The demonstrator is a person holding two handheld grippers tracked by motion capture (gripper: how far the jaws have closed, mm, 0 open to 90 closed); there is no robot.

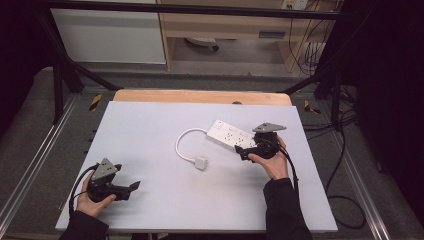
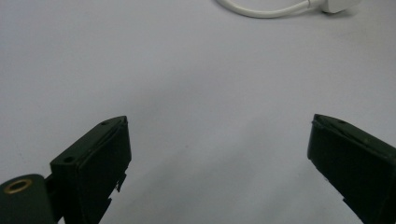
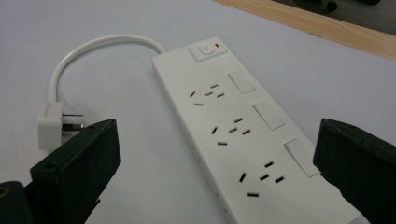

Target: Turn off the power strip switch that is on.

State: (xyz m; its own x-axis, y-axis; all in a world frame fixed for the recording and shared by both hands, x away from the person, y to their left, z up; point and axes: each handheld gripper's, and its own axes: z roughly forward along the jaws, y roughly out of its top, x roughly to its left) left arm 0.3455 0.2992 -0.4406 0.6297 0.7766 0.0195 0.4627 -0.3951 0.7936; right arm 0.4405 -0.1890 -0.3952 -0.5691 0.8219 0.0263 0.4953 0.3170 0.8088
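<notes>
High view: white power strip (image 1: pixel 232 135) lies right of centre on the grey table (image 1: pixel 150 130), its plug (image 1: pixel 200 163) near the middle. Right gripper (image 1: pixel 243 151) sits against the strip's near end, jaws spread wide. Left gripper (image 1: pixel 134 186) rests near the front-left edge, jaws apart, holding nothing.

Smooth white plastic power strip (image 3: pixel 243 130) and cord (image 3: pixel 88 51), slightly glossy. Matt, pale grey surface (image 1: pixel 150 145), with bare wood along its far edge (image 1: pixel 200 96). Matt black plastic jaws on the left hand-held gripper (image 2: pixel 217 154).
</notes>
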